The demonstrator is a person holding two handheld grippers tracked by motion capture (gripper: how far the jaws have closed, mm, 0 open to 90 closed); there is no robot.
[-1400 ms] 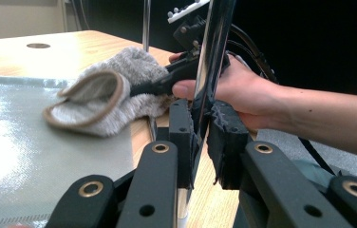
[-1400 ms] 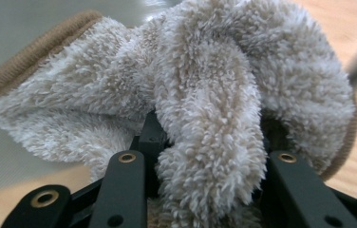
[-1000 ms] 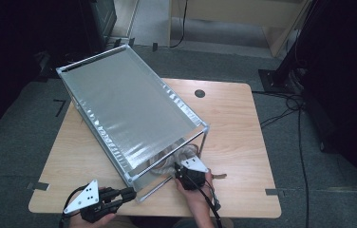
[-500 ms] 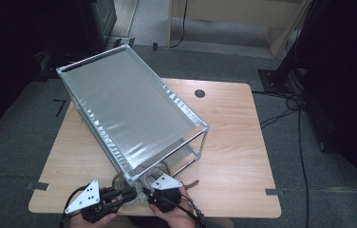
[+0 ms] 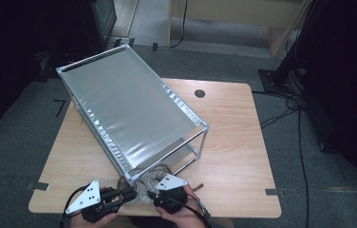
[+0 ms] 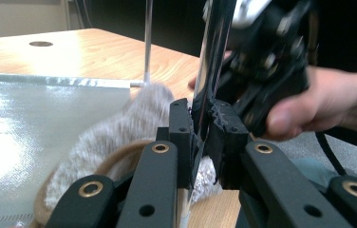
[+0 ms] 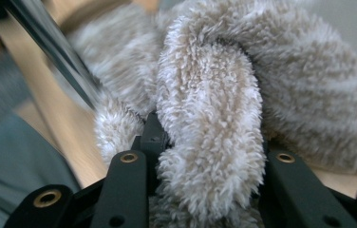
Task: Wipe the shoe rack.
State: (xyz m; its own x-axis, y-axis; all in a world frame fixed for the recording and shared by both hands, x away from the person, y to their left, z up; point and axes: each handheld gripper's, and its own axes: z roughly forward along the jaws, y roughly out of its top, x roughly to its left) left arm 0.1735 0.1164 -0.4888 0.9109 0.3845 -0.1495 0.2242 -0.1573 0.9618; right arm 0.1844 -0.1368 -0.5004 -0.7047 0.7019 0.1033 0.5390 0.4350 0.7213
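Observation:
A silver-topped metal rack [image 5: 129, 111] stands slanted across the wooden table [image 5: 233, 133]. My left gripper [image 5: 130, 192] is at the rack's near corner, shut on the chrome corner post [image 6: 213, 71], which runs up between its jaws [image 6: 204, 137]. A fluffy beige plush item [image 5: 144, 183] with a brown edge lies at that corner, just past the post [image 6: 124, 128]. My right gripper [image 5: 151, 193] is beside the left one, shut on a thick fold of the plush [image 7: 214, 95], which bulges out between its jaws [image 7: 210, 142].
The rack's far end overhangs the table's back left edge. A round cable hole [image 5: 200, 93] sits in the table's far side. A small dark stick [image 5: 198, 186] lies right of my right hand [image 6: 309, 104]. Cables [image 5: 290, 102] trail on the floor at right.
My right gripper has moved left and toward the table's front edge, from right of the rack's corner to beside the left gripper, bringing the plush with it. The left gripper stayed put.

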